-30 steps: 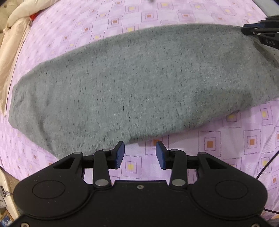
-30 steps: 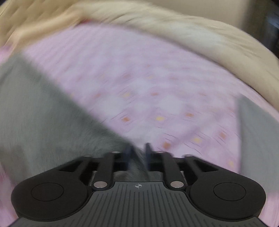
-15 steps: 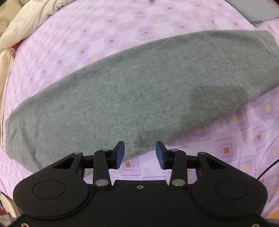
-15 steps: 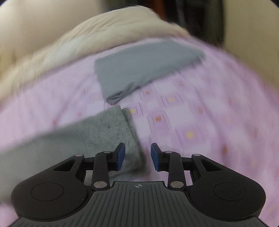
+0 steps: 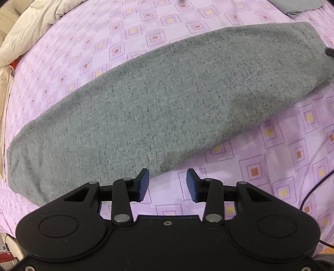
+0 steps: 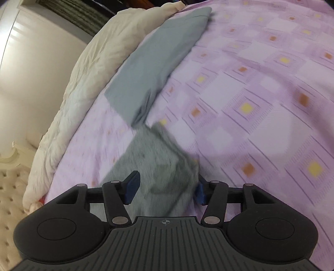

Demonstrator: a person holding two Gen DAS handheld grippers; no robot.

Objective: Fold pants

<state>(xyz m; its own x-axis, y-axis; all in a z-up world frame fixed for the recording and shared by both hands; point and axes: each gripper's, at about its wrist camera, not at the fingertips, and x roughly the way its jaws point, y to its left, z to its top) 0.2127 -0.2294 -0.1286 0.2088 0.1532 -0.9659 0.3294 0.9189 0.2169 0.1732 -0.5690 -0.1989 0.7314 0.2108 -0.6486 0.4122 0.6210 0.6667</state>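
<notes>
The grey knit pants (image 5: 167, 100) lie folded into one long band across the pink patterned bedsheet (image 5: 271, 166). My left gripper (image 5: 167, 185) hovers over the band's near edge, pointing steeply down. It is open, with only sheet between its blue pads (image 5: 144, 185). In the right wrist view one narrow end of the pants (image 6: 158, 166) lies between the fingers of my right gripper (image 6: 166, 187). Its jaws are opening and the cloth partly hides the right pad. This view is blurred.
A second, folded blue-grey garment (image 6: 158, 62) lies just beyond the pants' end, and shows at the top right of the left view (image 5: 298, 6). A cream duvet (image 6: 87, 73) is bunched along the bed's side. A thin black cable (image 5: 313, 193) crosses the sheet at right.
The left gripper slid along the pants' near edge, still open. The right gripper swung round and rolled, left the left view's corner, and its jaws widened with the pants' end now between them.
</notes>
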